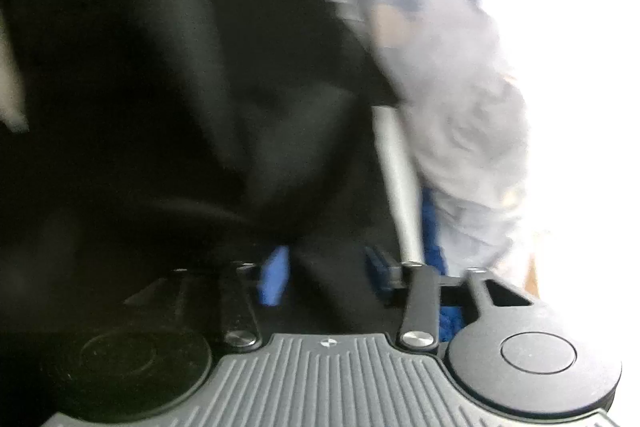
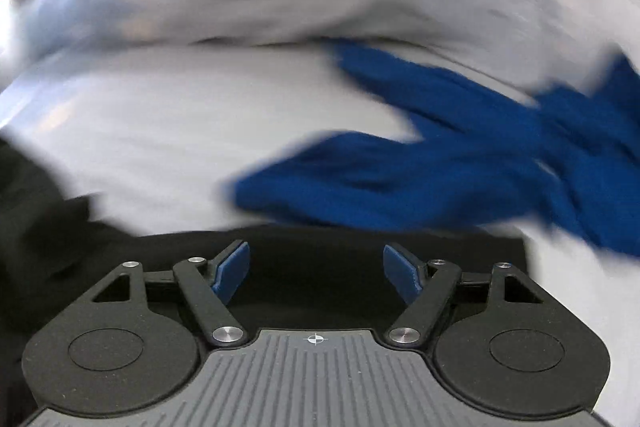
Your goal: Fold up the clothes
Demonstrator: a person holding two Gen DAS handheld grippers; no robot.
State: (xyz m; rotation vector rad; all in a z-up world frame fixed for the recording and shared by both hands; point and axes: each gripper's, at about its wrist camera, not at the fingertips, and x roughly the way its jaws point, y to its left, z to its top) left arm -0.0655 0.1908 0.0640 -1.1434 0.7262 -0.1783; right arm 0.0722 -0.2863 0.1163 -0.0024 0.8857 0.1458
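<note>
Black garment (image 1: 168, 99): fills most of left wrist view, draped over and between the blue pads, right up against the camera; blurred.
White sheet (image 2: 192, 131): wide pale surface ahead of right gripper.
Blue cloth (image 2: 460, 155): crumpled on sheet, ahead-right, apart from fingers.
Left gripper (image 1: 332, 271): pads apart, black fabric between; whether clamped, cannot tell.
Right gripper (image 2: 316, 271): jaws wide, nothing held, black fabric edge beneath.

Blurred black fabric garment (image 1: 168, 87) draped over left gripper (image 1: 326, 271) with blue pads apart, grey metal pole (image 1: 400, 183) just right, grey crumpled cloth (image 1: 468, 147) beyond
</note>
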